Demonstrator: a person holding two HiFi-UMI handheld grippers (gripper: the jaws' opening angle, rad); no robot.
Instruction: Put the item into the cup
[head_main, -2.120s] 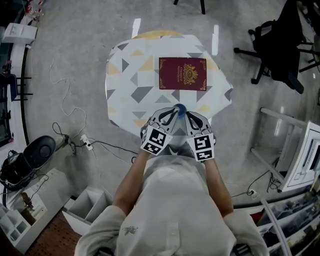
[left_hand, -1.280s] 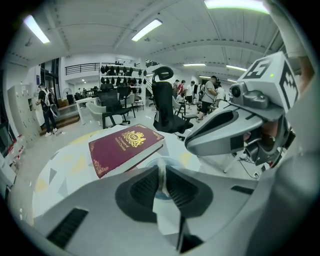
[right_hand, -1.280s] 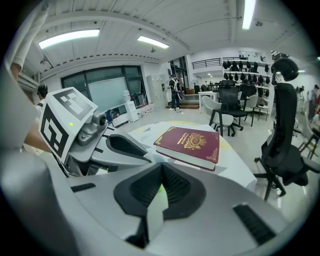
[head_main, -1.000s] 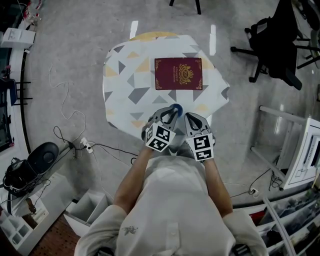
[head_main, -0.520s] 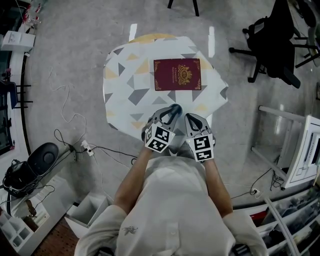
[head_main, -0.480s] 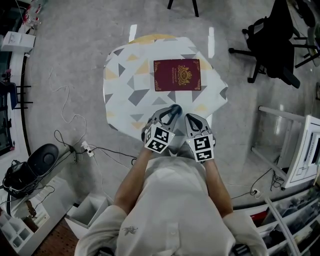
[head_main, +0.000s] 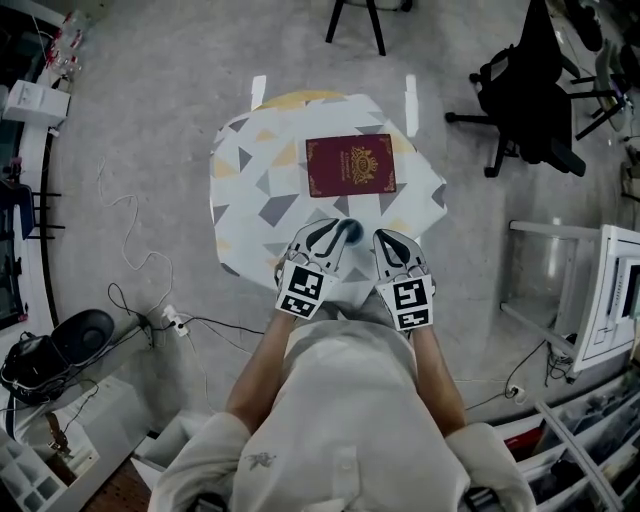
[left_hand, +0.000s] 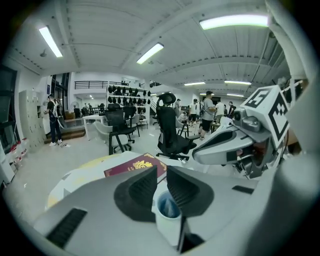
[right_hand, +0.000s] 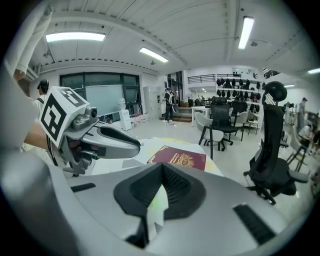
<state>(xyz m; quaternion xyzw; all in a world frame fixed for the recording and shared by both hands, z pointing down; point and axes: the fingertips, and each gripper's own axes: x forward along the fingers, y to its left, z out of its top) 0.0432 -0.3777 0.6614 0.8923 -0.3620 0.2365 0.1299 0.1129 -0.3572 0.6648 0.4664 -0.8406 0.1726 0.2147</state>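
A small cup, white outside and blue inside, stands near the front edge of the round patterned table. My left gripper is at its left rim. In the left gripper view the jaws stand a narrow gap apart, pinching the rim of the cup, which sits just below them. My right gripper hovers just right of the cup. Its jaws are shut on a thin pale item that hangs below the pads.
A maroon passport-like booklet lies flat on the table beyond the cup. Black office chairs stand to the right, and cables trail on the floor to the left. White shelving stands at the right edge.
The head view has drifted a little. Both grippers and the cup keep about the same places relative to the booklet.
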